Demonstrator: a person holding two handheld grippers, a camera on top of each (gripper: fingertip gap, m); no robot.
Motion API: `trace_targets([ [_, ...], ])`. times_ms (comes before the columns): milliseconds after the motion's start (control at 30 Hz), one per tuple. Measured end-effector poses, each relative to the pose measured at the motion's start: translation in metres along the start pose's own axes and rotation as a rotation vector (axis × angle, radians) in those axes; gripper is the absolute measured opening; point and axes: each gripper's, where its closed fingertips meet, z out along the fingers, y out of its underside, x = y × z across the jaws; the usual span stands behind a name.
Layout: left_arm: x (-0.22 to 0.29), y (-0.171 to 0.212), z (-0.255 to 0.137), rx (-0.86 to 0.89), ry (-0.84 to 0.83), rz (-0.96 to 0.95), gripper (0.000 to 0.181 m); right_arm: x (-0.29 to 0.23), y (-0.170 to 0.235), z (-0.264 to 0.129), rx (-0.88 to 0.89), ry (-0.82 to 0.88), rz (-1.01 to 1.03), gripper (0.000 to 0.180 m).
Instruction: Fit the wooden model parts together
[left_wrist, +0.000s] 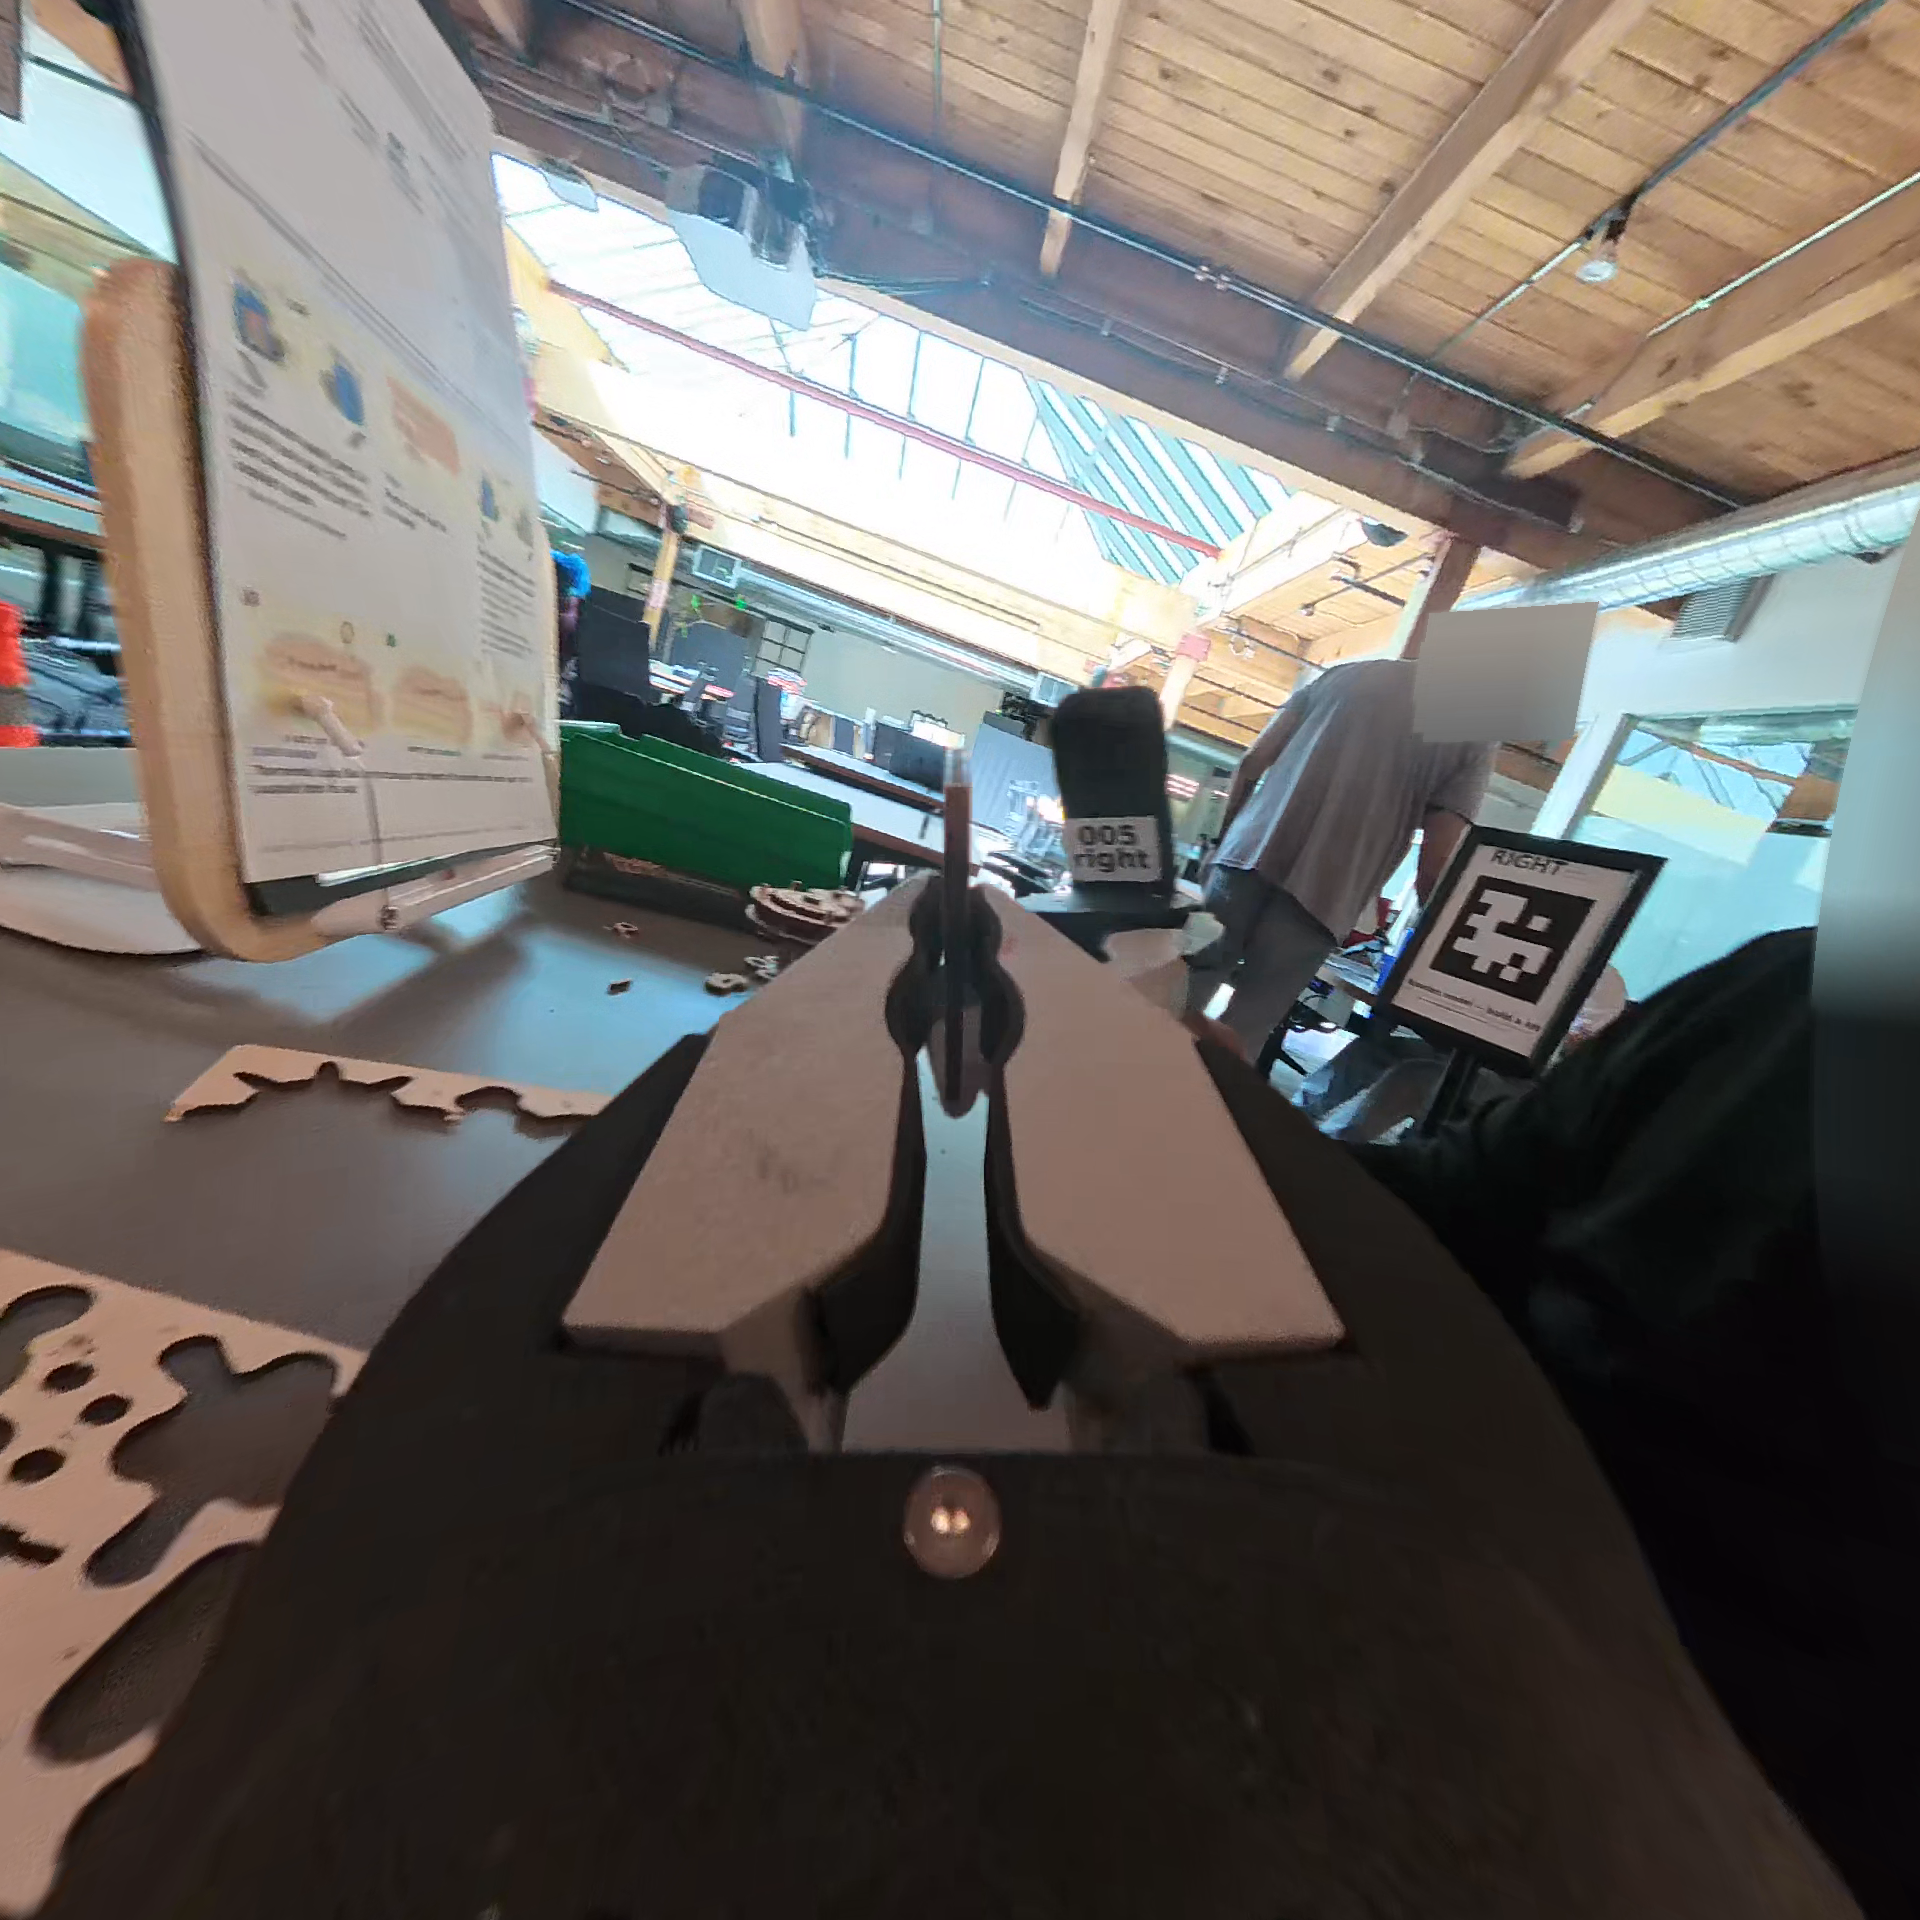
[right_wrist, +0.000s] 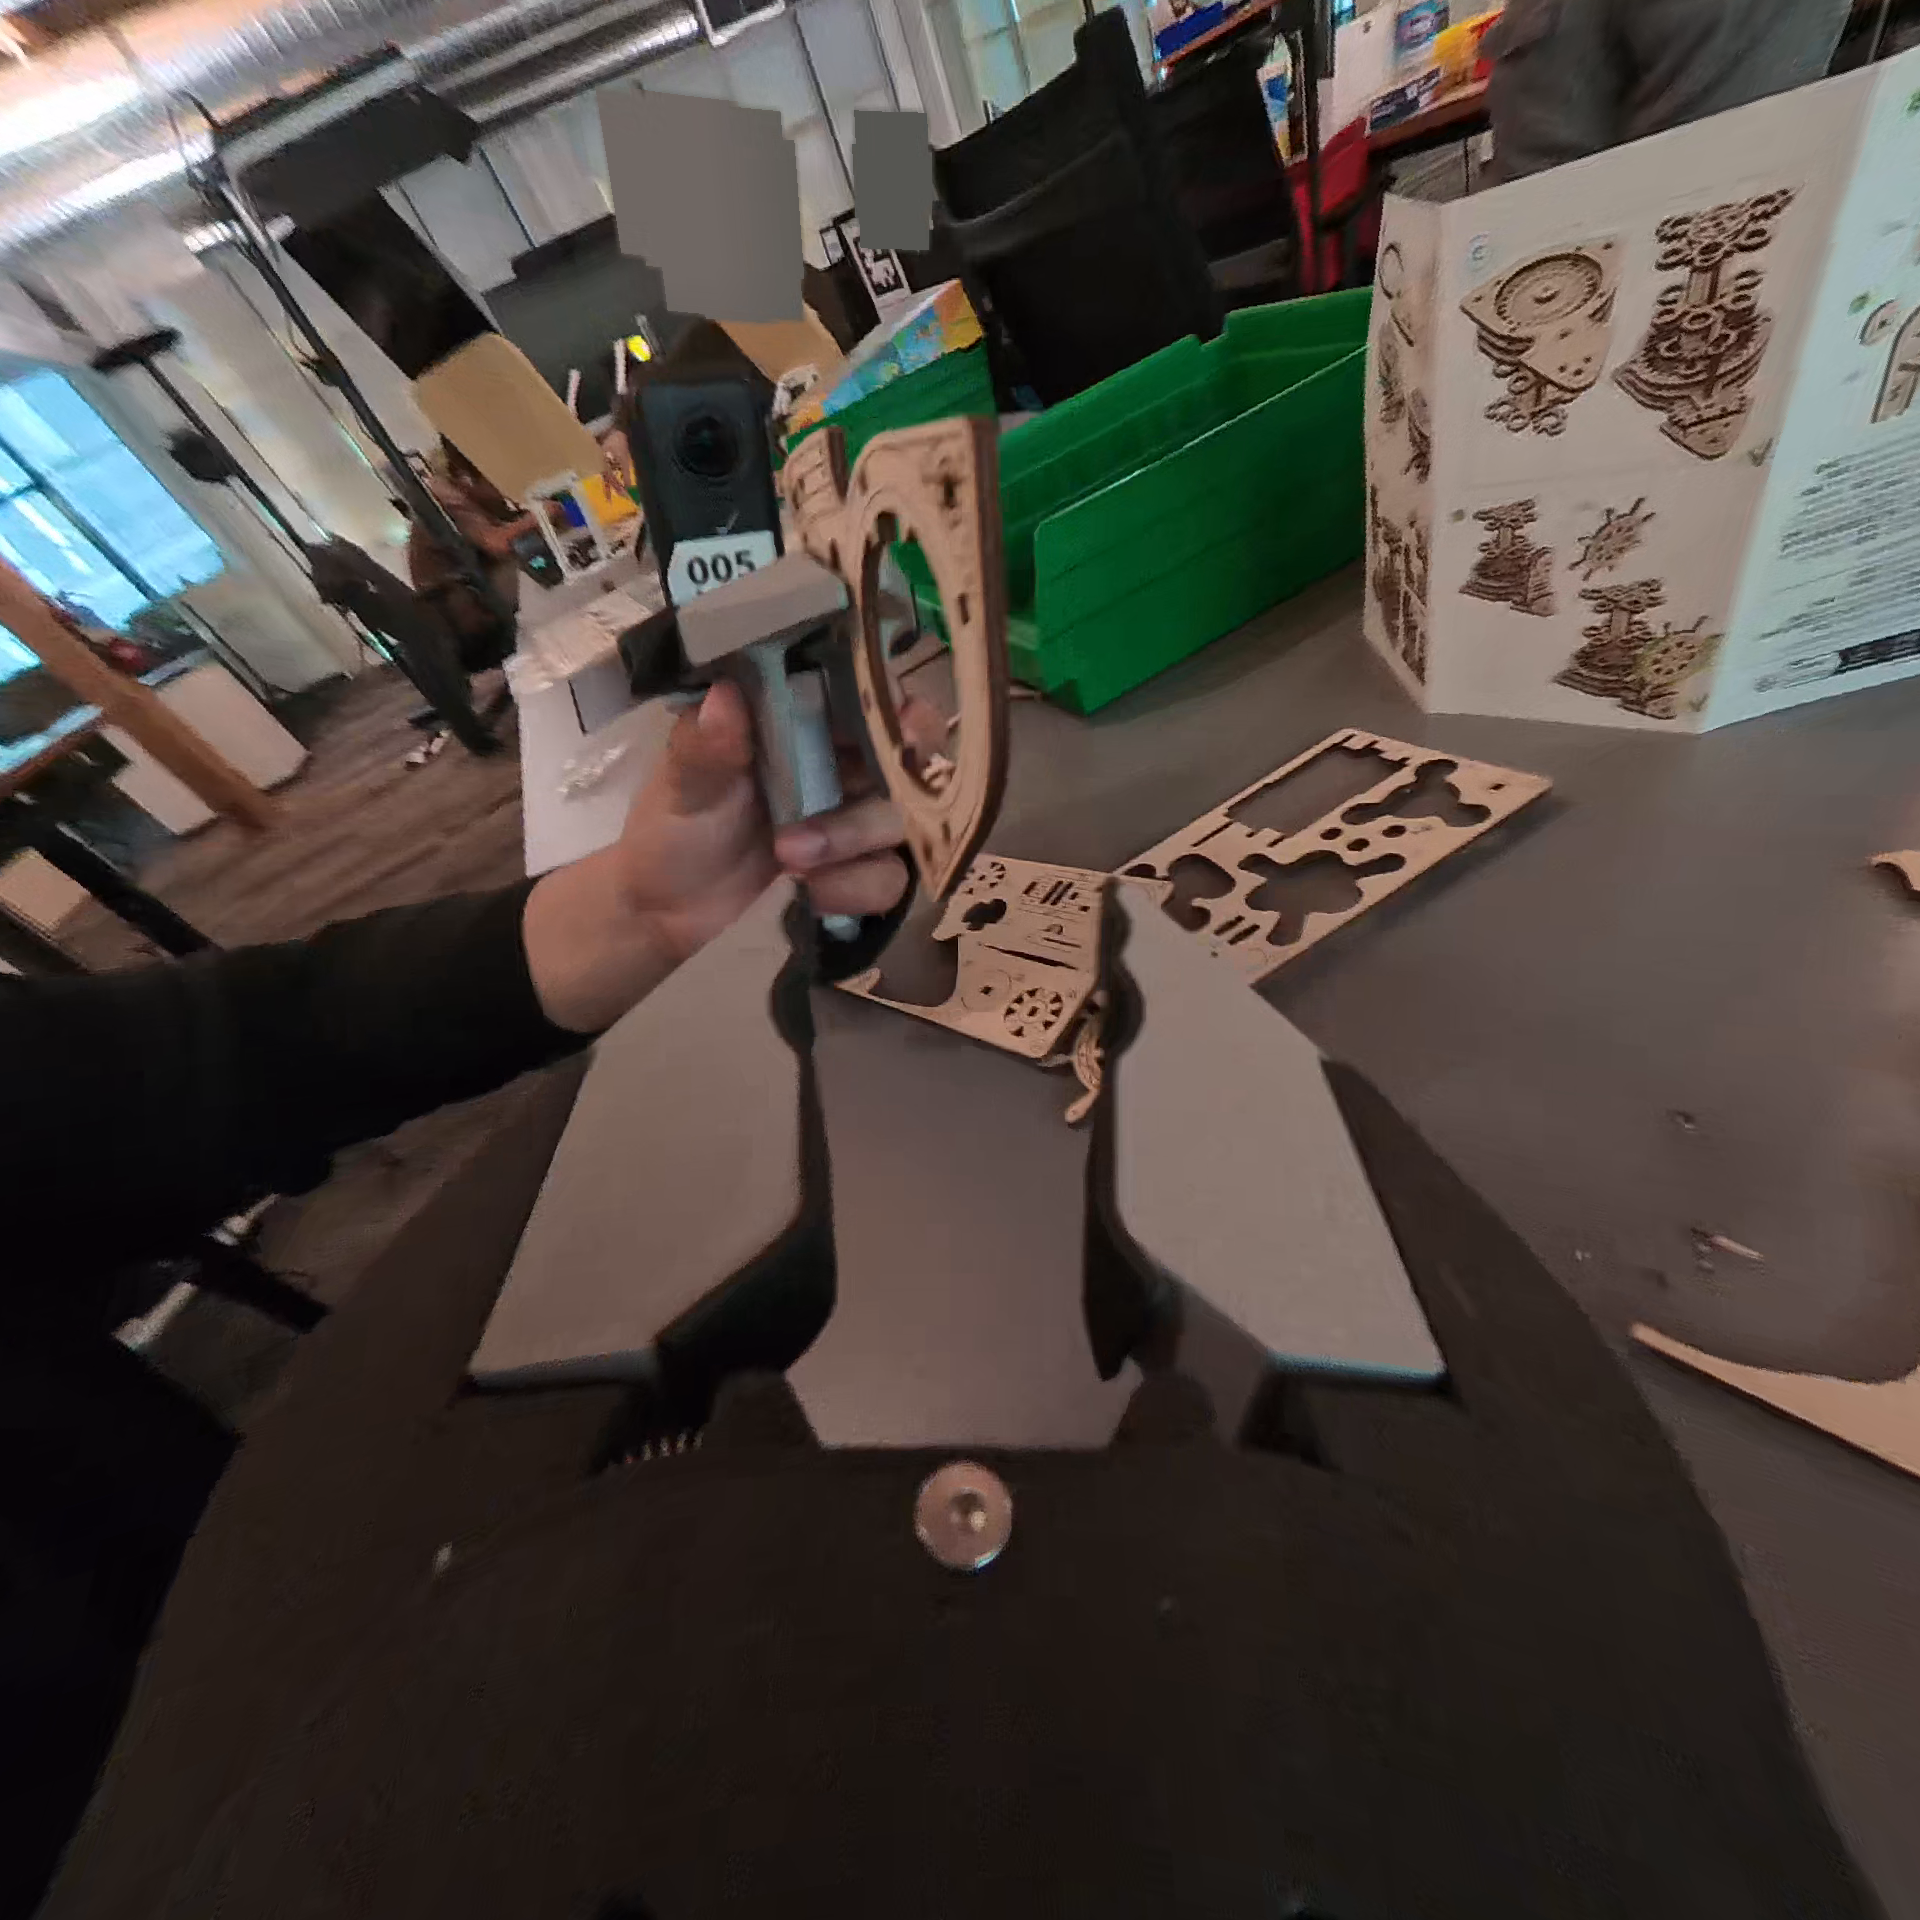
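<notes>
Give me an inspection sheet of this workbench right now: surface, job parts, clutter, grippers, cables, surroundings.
Surface: dark grey table, bare between the parts.
Job's things: a flat wooden frame piece held upright above the table, seen edge-on in the left wrist view; punched-out plywood sheets lying flat; a partly built wooden model farther back.
Clutter: small wood scraps; a green bin; a folded instruction leaflet standing upright.
Grippers: left gripper shut on the frame piece; right gripper open, empty.
Cables: nothing seen.
Surroundings: open workshop with a timber ceiling; a person standing in the background.
</notes>
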Motion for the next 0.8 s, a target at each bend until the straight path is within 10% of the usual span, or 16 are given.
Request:
trace_targets([
  [100,0.006,0.010,0.008,-0.025,0.017,-0.017,0.001,-0.004,-0.012,-0.004,0.063,-0.079,0.056,0.004],
  [233,0.006,0.020,0.014,-0.070,0.017,-0.084,0.005,-0.010,-0.012,-0.019,0.019,-0.231,0.158,0.000],
  [400,-0.018,-0.005,-0.006,-0.327,-0.119,-0.106,0.060,0.011,0.006,-0.057,-0.153,-0.213,0.218,0.000],
  [533,-0.110,-0.107,-0.050,-0.510,-0.553,0.239,0.046,0.027,0.038,-0.085,-0.350,-0.167,0.232,0.000],
  [633,-0.178,-0.157,-0.072,-0.699,-0.749,0.365,0.069,0.033,0.055,-0.103,-0.461,-0.160,0.246,0.000],
  [800,-0.231,-0.143,-0.070,-0.901,-0.629,0.317,0.080,0.040,0.077,-0.137,-0.615,-0.167,0.276,0.000],
])
